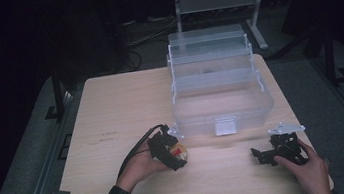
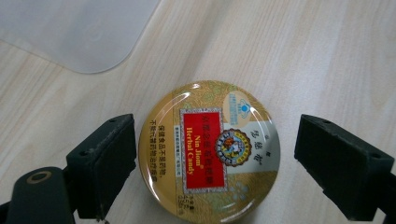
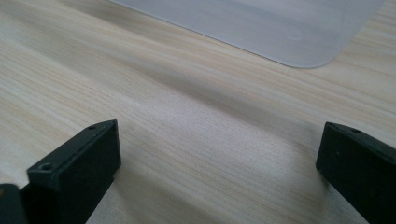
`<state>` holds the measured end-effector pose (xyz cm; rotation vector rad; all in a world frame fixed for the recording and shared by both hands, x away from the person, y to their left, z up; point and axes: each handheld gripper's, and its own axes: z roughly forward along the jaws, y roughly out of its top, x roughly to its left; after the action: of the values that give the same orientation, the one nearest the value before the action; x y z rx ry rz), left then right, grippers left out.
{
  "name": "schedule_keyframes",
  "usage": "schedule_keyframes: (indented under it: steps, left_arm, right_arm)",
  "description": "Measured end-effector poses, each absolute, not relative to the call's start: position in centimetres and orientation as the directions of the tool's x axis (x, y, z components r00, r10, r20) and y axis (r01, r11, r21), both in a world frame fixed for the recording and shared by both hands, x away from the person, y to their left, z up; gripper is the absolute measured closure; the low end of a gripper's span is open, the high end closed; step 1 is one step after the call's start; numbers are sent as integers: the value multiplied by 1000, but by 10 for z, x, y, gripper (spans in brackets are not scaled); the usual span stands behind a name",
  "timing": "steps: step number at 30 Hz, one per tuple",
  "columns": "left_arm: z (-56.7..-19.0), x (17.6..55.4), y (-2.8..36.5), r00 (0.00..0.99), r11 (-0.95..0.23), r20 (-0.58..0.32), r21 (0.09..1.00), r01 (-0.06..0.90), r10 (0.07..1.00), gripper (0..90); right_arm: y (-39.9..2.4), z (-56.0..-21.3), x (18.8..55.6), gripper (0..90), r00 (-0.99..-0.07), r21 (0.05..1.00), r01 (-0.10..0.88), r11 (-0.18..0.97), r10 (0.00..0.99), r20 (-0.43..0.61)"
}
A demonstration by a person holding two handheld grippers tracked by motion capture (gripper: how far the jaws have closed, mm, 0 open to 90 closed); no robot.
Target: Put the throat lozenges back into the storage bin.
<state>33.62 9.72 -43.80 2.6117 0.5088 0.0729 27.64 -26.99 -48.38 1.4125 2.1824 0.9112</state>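
Observation:
A round gold tin with a red label, a herbal candy tin point(image 2: 210, 151), lies flat on the wooden table point(image 1: 111, 110). My left gripper point(image 2: 215, 158) is open around it; the left jaw is close to the tin's rim and the right jaw stands a little off it. From above, the tin point(image 1: 179, 151) peeks out under the left gripper point(image 1: 169, 150), near the front left corner of the clear plastic box point(image 1: 219, 85). My right gripper point(image 3: 219, 158) is open over bare wood, at the table's front right point(image 1: 268, 154).
The clear box stands open at the table's back right, with stepped trays and a front latch point(image 1: 225, 125). Its pale base corner point(image 2: 74, 32) lies beyond the tin, and another corner point(image 3: 280, 28) beyond the right gripper. Bare tabletop stretches to the left.

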Motion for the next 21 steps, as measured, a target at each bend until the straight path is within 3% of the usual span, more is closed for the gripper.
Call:
schedule_keyframes:
  steps: [21]
  left_arm:
    - [-448, 339, 91, 933, -851, -6, 407, 331, 360, 143]
  right_arm:
    - [-270, -484, 276, 0, -420, 698, 657, 283, 907, 28]
